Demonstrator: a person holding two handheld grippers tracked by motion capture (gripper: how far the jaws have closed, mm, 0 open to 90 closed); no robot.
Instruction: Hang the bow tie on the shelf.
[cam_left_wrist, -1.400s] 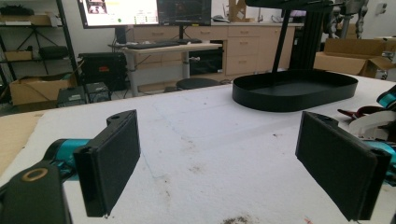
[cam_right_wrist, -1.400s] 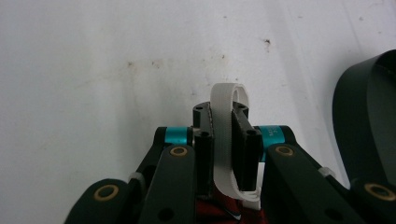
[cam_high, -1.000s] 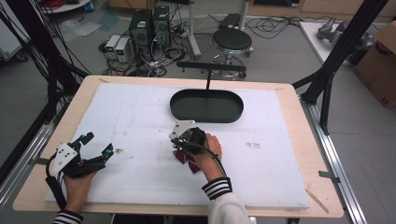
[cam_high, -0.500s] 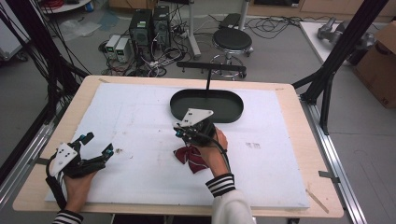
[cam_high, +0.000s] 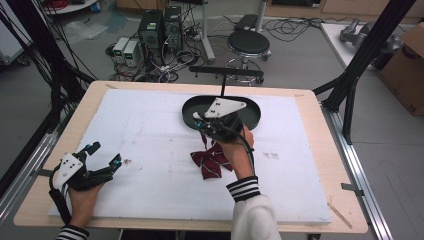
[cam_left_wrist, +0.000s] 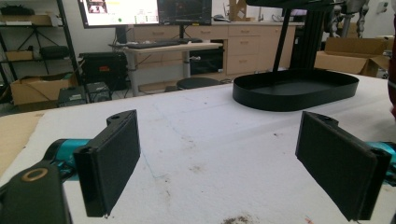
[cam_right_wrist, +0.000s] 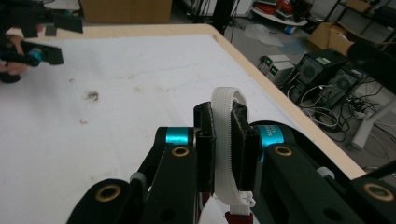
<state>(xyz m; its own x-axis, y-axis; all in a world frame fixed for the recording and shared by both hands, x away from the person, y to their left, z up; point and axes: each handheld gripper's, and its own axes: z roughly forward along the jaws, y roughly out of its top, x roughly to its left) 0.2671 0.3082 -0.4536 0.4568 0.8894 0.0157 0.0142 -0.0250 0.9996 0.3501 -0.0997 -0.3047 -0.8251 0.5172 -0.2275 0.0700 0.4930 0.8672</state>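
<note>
Just short of the black oval tray (cam_high: 252, 116), the right gripper (cam_high: 206, 126), clamped on the white elastic strap (cam_right_wrist: 227, 140) of a dark-red plaid bow tie (cam_high: 209, 161), looks mid-carry, needing release over the tray, while the left gripper (cam_high: 106, 159) rests open.

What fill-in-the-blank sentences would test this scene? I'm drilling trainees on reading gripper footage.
1. The right gripper is shut on a white ____ strap.
2. The dark red bow tie hangs below the ____ gripper.
3. The left gripper has its jaws ____.
4. The oval tray is coloured ____.

Missing words: elastic; right; open; black
</note>
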